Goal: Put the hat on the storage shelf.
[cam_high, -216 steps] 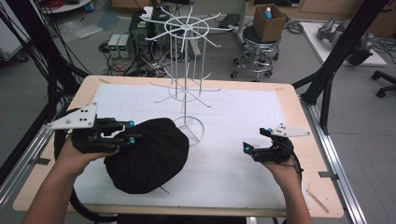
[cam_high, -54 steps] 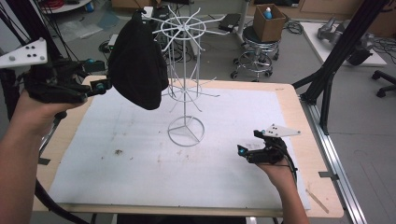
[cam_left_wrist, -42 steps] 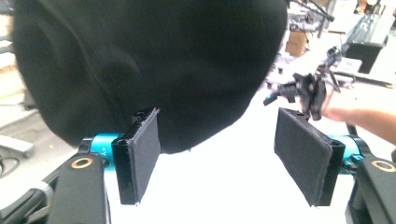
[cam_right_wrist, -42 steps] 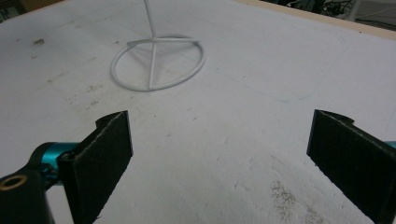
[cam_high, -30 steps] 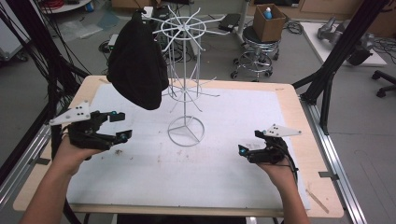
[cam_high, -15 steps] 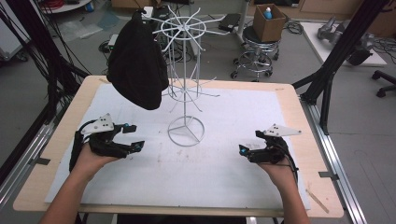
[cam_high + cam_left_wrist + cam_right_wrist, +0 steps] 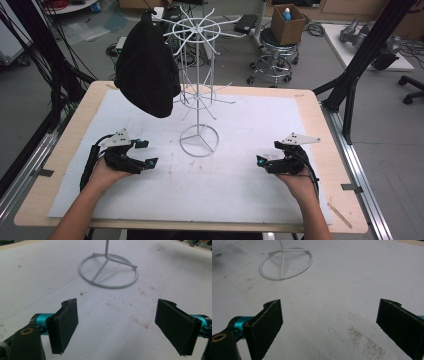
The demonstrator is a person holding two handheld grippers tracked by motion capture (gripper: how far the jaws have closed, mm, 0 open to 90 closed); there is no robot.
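A black cap (image 7: 147, 70) hangs from an upper arm of the white wire rack (image 7: 198, 90), left of its pole. The rack's round base (image 7: 199, 140) stands on the white mat, also seen in the left gripper view as a ring (image 7: 108, 271) and in the right gripper view as a ring (image 7: 285, 263). My left gripper (image 7: 145, 153) rests low on the mat, left of the base, open with nothing between its pads (image 7: 64, 327). My right gripper (image 7: 259, 161) sits low at the right, open and holding nothing, pads (image 7: 265, 326) wide apart.
The white mat (image 7: 235, 185) covers a wooden table (image 7: 320, 125). Black frame posts (image 7: 360, 60) stand at the right and cables at the left. A stool (image 7: 272, 55) with a cardboard box (image 7: 289, 22) stands beyond the far edge.
My left gripper lifted the cap off the mat, hung it on the rack, let go and came back down to the mat left of the base. The right gripper barely moved.
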